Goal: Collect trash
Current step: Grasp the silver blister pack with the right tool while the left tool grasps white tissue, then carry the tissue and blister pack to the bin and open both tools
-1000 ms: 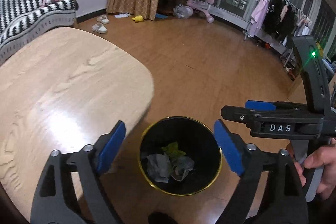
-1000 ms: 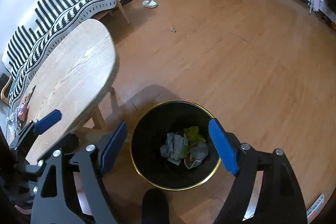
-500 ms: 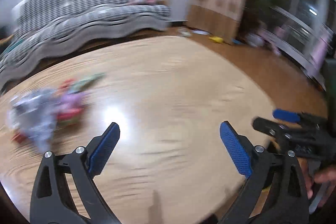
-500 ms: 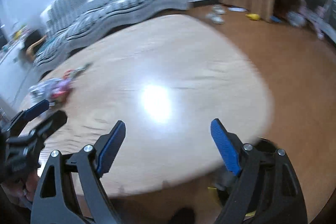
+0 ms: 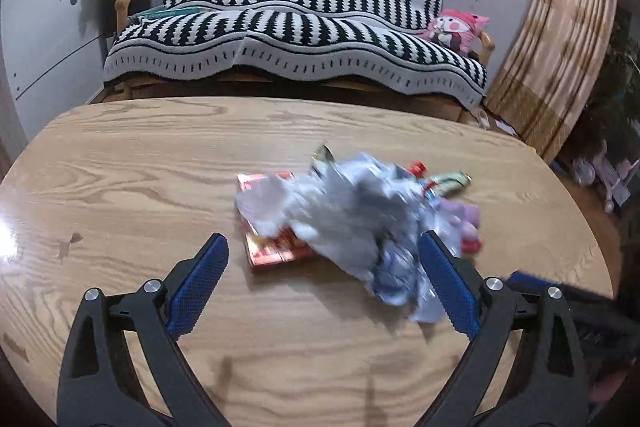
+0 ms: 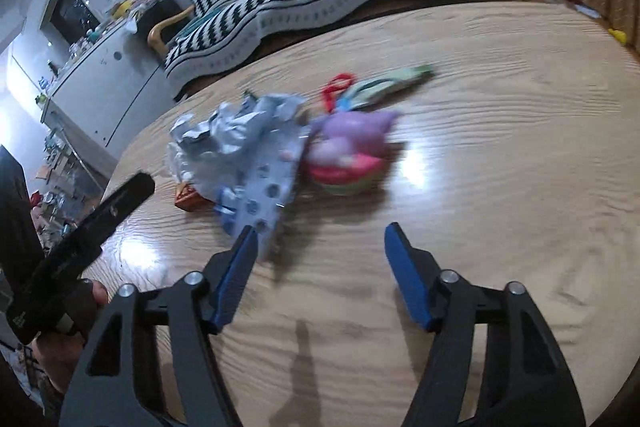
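Note:
A heap of trash lies on the wooden table (image 5: 120,187): crumpled white-grey wrappers (image 5: 344,215) over a flat red packet (image 5: 276,251), a green wrapper (image 5: 448,181) and a purple-and-pink toy-like item (image 6: 348,151) with a red loop (image 6: 338,87). My left gripper (image 5: 324,283) hovers open just short of the heap, with nothing between its fingers. My right gripper (image 6: 320,267) is above the table in front of the purple item; its jaws are closing and nothing is between them. The crumpled wrappers (image 6: 244,139) lie left of it.
A sofa with a black-and-white striped cover (image 5: 296,23) stands behind the table (image 6: 500,107). A white cabinet (image 5: 44,27) is at the left, a curtain (image 5: 560,39) at the right. A hand (image 6: 60,339) holding the other gripper's black body shows at lower left in the right wrist view.
Both grippers swung from above the black bin on the floor to over the table, facing the trash heap. The right jaws have narrowed. The bin is out of view.

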`<state>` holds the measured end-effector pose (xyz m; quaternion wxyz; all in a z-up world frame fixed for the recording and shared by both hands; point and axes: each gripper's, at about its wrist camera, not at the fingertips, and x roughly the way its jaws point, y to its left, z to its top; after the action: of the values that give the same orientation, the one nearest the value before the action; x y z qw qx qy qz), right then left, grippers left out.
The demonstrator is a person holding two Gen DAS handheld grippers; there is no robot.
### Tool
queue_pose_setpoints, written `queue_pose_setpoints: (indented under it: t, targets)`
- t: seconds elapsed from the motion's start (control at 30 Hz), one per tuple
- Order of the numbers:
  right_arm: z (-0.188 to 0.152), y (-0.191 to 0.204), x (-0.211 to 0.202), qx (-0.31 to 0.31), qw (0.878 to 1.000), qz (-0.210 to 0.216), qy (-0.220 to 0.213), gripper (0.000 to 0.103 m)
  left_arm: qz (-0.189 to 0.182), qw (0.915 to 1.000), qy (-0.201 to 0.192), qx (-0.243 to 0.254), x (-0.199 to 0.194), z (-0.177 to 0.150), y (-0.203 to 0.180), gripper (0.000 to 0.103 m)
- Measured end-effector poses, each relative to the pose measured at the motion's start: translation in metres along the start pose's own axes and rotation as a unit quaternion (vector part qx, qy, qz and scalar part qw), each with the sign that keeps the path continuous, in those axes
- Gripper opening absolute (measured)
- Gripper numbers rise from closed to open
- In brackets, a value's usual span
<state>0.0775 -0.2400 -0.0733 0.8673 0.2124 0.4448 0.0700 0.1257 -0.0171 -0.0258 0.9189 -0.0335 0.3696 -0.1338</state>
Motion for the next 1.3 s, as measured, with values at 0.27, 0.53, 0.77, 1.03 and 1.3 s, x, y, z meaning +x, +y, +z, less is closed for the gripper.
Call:
queue_pose_setpoints:
  t: [0.27, 0.53, 0.77, 1.03, 1.3]
  targets:
    - [0.012, 0.015, 0.04, 0.007, 1.0, 0.011, 0.016, 0.049, -0.001, 0.9992, -0.007, 0.039, 0.043, 0.031, -0.028, 0.093]
    - [0.013, 0.015, 0.046, 0.022, 0.999, 0.037, 0.029, 0.006, 0.0, 0.9992, 0.011, 0.038, 0.064, 0.032, -0.04, 0.049]
    - [0.007, 0.019, 0.0, -0.01, 1.0, 0.025, -0.007, 0.005, -0.002, 0.9995, -0.011, 0.03, 0.033, 0.034, -0.038, 0.032]
    - [-0.011, -0.014, -0.058, -0.011, 0.999, -0.006, -0.033, 0.005, -0.029, 0.9987, -0.037, 0.018, -0.017, 0.028, -0.053, 0.032]
    - [-0.043, -0.102, -0.137, 0.02, 0.992, -0.107, -0.059, 0.005, -0.087, 0.9924, -0.014, 0.086, -0.03, -0.015, -0.143, 0.032]
